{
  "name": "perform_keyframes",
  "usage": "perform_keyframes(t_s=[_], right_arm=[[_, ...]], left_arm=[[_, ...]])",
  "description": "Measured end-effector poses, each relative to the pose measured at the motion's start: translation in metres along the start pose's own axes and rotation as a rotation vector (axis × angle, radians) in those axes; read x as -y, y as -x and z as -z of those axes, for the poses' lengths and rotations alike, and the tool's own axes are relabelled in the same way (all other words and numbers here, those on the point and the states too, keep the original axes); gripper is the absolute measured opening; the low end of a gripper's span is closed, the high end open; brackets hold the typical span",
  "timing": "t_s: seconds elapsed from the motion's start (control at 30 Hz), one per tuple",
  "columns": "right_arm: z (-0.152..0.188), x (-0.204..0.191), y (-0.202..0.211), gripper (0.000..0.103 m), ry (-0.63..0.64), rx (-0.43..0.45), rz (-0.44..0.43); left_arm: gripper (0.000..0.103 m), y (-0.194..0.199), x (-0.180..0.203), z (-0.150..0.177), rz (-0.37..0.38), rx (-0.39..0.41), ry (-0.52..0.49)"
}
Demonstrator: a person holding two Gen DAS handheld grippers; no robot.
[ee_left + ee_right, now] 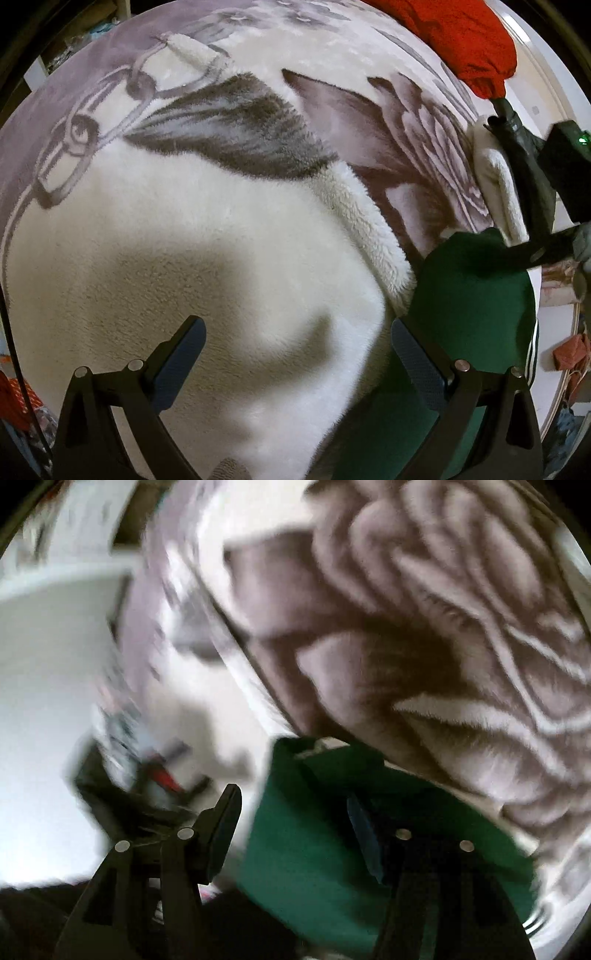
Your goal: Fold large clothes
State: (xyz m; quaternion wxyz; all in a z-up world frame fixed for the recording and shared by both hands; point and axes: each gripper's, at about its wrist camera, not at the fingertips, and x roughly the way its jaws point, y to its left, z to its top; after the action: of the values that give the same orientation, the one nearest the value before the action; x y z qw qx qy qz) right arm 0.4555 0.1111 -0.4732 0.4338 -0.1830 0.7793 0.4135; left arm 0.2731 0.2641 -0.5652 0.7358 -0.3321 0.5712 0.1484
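Left wrist view: the left claw stands wide, gripping nothing, above a fluffy white fleece garment spread on a grey-and-white plush patterned blanket. A dark green cloth lies by its right finger.

Right wrist view, blurred: the right claw is partly spread, its pads clear of the green cloth between them.

- The plush fleece blanket was cream-white, printed with mauve-grey petals, leaves and a horse's head with a dark-outlined eye.
- The fluffy white fleece garment was plain, without pattern.
- The dark green fabric garment carried thin white stripes along one edge.
- The bright red crinkled cloth bundle was a single solid colour.
- The black gripper fingers had blue-grey textured pads.
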Motion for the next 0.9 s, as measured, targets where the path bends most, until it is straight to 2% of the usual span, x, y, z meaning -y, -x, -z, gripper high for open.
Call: perform_keyframes(t_s=[0.03, 0.07, 0.1, 0.13, 0.17, 0.23, 0.27, 0.33, 0.37, 0.43, 0.5, 0.53, 0.57, 0.6, 0.7, 0.8, 0.83, 0.87, 0.9], right_arm=[[-0.001, -0.007, -0.009, 0.059, 0.041, -0.007, 0.048], [-0.002, -0.007, -0.015, 0.049, 0.019, -0.021, 0.051], [-0.003, 0.001, -0.021, 0.036, -0.082, -0.041, 0.009], [-0.002, 0.016, -0.025, 0.03, -0.241, -0.054, -0.081], [0.007, 0.036, -0.029, 0.024, -0.436, -0.053, -0.229], [0.025, 0.055, -0.033, 0.021, -0.645, -0.052, -0.469], [0.036, 0.063, -0.037, 0.021, -0.709, -0.048, -0.585], [0.044, 0.076, -0.034, 0.021, -0.718, -0.029, -0.635], [0.046, 0.082, -0.027, 0.021, -0.708, -0.004, -0.613], [0.043, 0.077, -0.002, 0.028, -0.583, 0.045, -0.527], [0.038, 0.061, 0.027, 0.055, -0.417, 0.132, -0.354], [0.035, 0.052, 0.044, 0.057, -0.33, 0.167, -0.261], [0.032, 0.045, 0.053, 0.06, -0.268, 0.177, -0.214], [0.027, 0.037, 0.057, 0.065, -0.209, 0.163, -0.183], [0.011, 0.032, 0.056, 0.071, -0.083, 0.101, -0.107], [-0.012, 0.007, 0.008, 0.071, 0.076, -0.029, 0.052], [-0.016, 0.005, -0.007, 0.071, 0.113, -0.079, 0.079], [-0.019, 0.01, -0.011, 0.07, 0.067, -0.08, 0.052], [-0.021, 0.019, -0.014, 0.061, -0.028, -0.084, 0.001]], left_arm=[[0.102, -0.001, 0.002, 0.001, -0.001, -0.003, -0.009], [0.102, -0.003, 0.002, 0.003, -0.002, -0.006, -0.017], [0.102, -0.004, 0.003, 0.006, -0.004, -0.009, -0.026], [0.102, -0.005, 0.003, 0.007, -0.005, -0.012, -0.032], [0.102, -0.008, 0.002, 0.009, -0.006, -0.02, -0.036], [0.102, -0.011, 0.0, 0.012, 0.004, -0.034, -0.025], [0.102, -0.013, -0.002, 0.013, 0.015, -0.04, -0.014], [0.102, -0.014, -0.003, 0.013, 0.023, -0.047, -0.001], [0.102, -0.012, -0.003, 0.013, 0.025, -0.045, -0.002], [0.102, -0.007, -0.002, 0.011, 0.024, -0.028, -0.021], [0.102, -0.002, -0.003, 0.008, 0.014, -0.011, -0.042], [0.102, -0.001, -0.003, 0.007, 0.009, -0.005, -0.048], [0.102, -0.001, -0.005, 0.005, 0.005, -0.002, -0.05], [0.102, -0.002, -0.007, 0.003, 0.005, -0.002, -0.045], [0.102, -0.006, -0.012, 0.0, 0.011, -0.006, -0.021], [0.102, -0.009, -0.014, 0.002, 0.01, -0.007, -0.017], [0.102, -0.009, -0.014, 0.004, 0.009, -0.008, -0.019], [0.102, -0.01, -0.014, 0.005, 0.008, -0.013, -0.025], [0.102, -0.012, -0.014, 0.008, 0.006, -0.018, -0.034]])
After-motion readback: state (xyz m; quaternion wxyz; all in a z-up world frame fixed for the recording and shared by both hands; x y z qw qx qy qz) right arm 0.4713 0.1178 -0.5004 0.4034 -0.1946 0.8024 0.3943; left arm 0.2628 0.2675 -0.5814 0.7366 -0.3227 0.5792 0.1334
